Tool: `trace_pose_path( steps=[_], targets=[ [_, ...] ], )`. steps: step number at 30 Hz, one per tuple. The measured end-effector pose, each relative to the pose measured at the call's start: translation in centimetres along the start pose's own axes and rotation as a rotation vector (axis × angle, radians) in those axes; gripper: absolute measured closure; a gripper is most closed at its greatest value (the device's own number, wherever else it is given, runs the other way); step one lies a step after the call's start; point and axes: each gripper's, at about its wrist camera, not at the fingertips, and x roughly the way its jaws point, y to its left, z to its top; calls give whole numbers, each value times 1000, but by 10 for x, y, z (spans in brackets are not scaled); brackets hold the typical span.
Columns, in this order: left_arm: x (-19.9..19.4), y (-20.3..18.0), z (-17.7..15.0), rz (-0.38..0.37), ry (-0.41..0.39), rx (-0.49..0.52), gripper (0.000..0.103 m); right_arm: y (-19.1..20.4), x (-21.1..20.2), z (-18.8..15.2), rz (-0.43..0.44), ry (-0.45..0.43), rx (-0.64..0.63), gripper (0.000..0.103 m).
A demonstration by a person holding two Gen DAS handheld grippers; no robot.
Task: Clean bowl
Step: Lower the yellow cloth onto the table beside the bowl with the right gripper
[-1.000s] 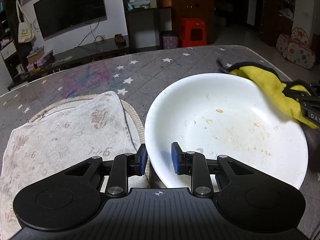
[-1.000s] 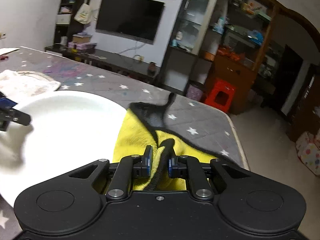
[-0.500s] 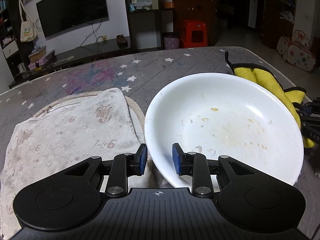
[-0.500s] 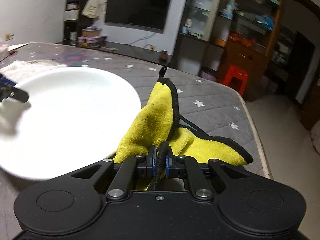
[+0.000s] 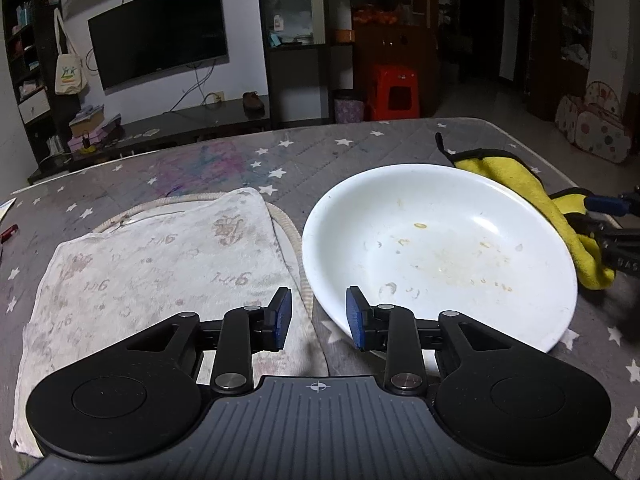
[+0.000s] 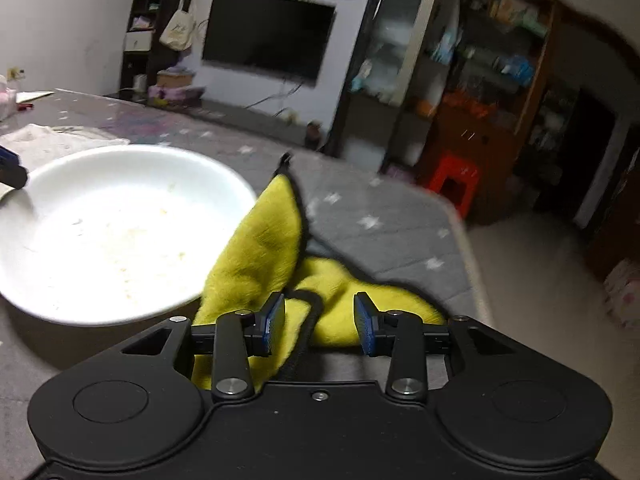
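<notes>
The bowl (image 5: 440, 248), wide, shallow, glossy white, sits on the star-printed grey table cover (image 5: 320, 152), its floor spotted with dried yellowish residue. The yellow cloth (image 6: 260, 256), plush with black edging, lies bunched against the bowl's right rim. The right gripper (image 6: 320, 322) is opening; the cloth's black hem runs between its jaws, unpinched. The left gripper (image 5: 318, 316) stands narrowly parted at the near-left rim, gripping nothing. In my judgement, good practice is to re-grip a thicker fold, brace the rim, then wipe. A stained pale towel (image 5: 152, 264) lies to the left.
</notes>
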Motion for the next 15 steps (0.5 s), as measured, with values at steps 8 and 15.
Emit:
trace_pose_path(
  steps=[8,15],
  targets=[
    [-3,-1,-2,3,-1,-7,70,6,-11,15,72,-67,20,55],
    [-5,1,-3,-2,-3,-7,68,-3,6,15,57,-29,72,54]
  ],
)
